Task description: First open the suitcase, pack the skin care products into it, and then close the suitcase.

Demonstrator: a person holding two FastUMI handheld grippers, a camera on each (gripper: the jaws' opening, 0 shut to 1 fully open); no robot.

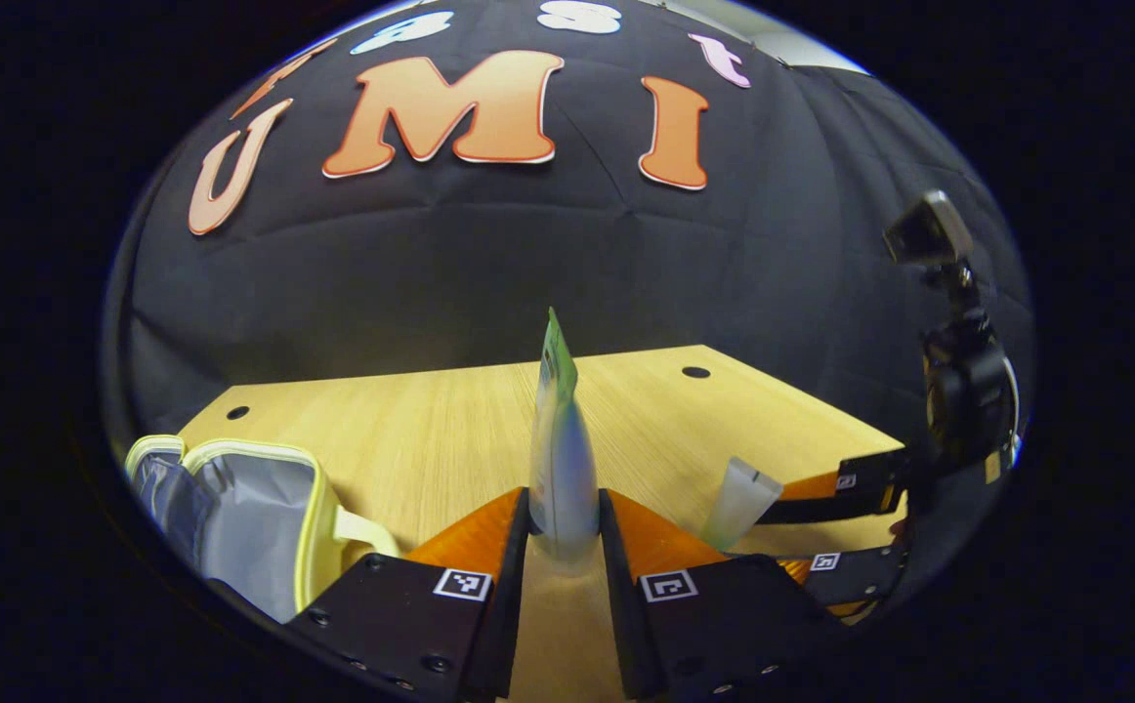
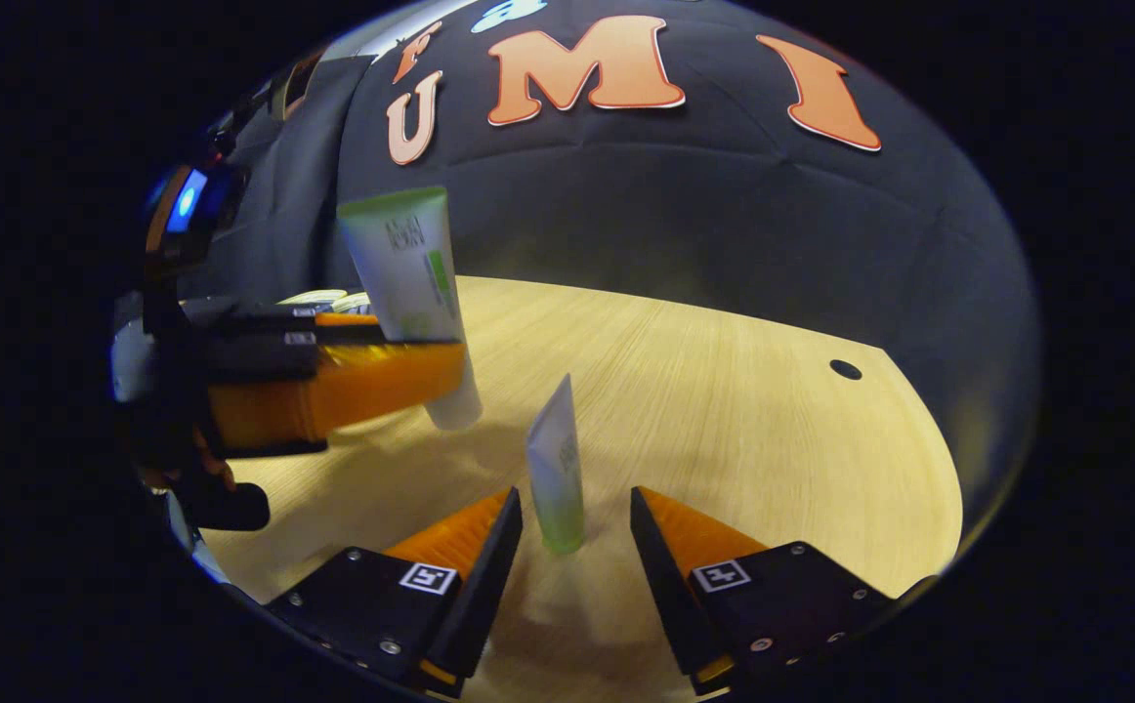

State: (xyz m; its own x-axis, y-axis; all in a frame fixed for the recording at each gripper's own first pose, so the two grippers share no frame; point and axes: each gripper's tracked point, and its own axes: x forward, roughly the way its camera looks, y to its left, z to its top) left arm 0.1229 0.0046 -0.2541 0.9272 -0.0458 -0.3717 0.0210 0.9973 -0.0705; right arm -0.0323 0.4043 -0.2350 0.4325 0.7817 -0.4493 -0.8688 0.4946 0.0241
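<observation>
Wooden table [image 1: 411, 430]: suitcase [image 1: 255, 517] open at 8 o'clock. Left gripper [image 1: 565, 532] clamped on upright tube [image 1: 560, 459]. Right gripper [image 2: 575, 532] parted around second tube [image 2: 556, 469], not touching.

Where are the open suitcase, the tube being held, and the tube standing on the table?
suitcase [image 1: 265, 517], left gripper view, grey lining.
held tube [image 1: 560, 459], left gripper view, mid body.
standing tube [image 2: 557, 469], right gripper view, mid body.

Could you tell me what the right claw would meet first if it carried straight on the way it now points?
The small tube standing cap-down between the open right claw; it would slide deeper between the fingers. Beyond lies the wooden table.
</observation>
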